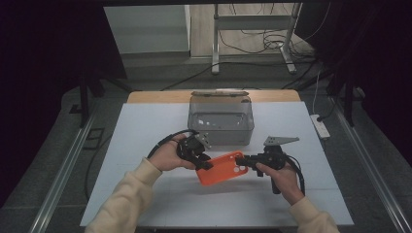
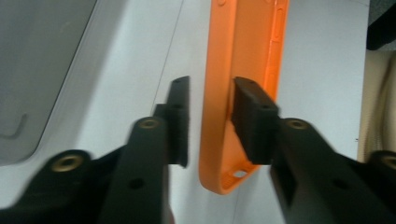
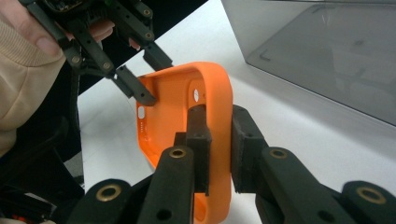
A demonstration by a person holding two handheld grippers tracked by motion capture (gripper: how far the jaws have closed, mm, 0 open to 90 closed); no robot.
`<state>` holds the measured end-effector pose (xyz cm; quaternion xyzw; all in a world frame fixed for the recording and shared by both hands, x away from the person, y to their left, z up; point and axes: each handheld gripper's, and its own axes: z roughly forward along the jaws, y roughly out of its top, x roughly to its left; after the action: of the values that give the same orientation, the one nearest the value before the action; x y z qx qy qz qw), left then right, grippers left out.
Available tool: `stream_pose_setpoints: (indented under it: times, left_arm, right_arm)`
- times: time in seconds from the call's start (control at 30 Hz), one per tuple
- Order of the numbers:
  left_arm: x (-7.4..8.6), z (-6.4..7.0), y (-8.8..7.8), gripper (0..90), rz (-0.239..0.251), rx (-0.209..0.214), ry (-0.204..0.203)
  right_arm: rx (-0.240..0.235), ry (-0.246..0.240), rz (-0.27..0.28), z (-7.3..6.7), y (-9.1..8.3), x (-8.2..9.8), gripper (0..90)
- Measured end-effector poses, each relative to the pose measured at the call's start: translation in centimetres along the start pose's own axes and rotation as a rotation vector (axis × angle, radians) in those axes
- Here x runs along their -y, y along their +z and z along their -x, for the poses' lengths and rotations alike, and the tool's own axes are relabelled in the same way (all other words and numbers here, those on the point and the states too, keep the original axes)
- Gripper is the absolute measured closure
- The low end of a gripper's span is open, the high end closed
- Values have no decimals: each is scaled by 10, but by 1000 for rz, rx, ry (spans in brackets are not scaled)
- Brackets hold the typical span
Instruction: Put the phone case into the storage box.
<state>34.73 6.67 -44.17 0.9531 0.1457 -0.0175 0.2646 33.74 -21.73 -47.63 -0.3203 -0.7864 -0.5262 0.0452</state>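
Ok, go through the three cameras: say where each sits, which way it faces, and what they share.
High view: above the person's side, facing forward and down on the white table; sleeved forearms, left gripper, right gripper.
Left gripper view: on that gripper, looking along its jaws, which straddle the orange phone case rim.
Right gripper view: on that gripper, jaws clamped on the case wall; the other hand shows.
Shared: the case and the grey bin.

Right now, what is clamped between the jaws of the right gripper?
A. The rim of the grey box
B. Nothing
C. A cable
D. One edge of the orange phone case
D: in the right gripper view, the right gripper has both jaws pressed on the side wall of the orange phone case, lifted above the white table.
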Motion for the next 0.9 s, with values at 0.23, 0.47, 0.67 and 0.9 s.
stream_pose_setpoints:
  times: [0.23,0.47,0.67,0.9]
  left_arm:
    - [-2,1,-4,799,-7,8,-11]
    - [-3,3,-8,804,10,-5,4]
    - [-6,5,-10,806,14,-24,37]
    - [-10,7,-15,806,-10,-69,66]
  right_arm:
    - [2,-11,7,0,0,0,793]
    - [-7,-8,22,1,-2,0,774]
    - [-11,-4,29,2,-3,-1,688]
    - [28,-32,-6,-1,-14,-6,460]
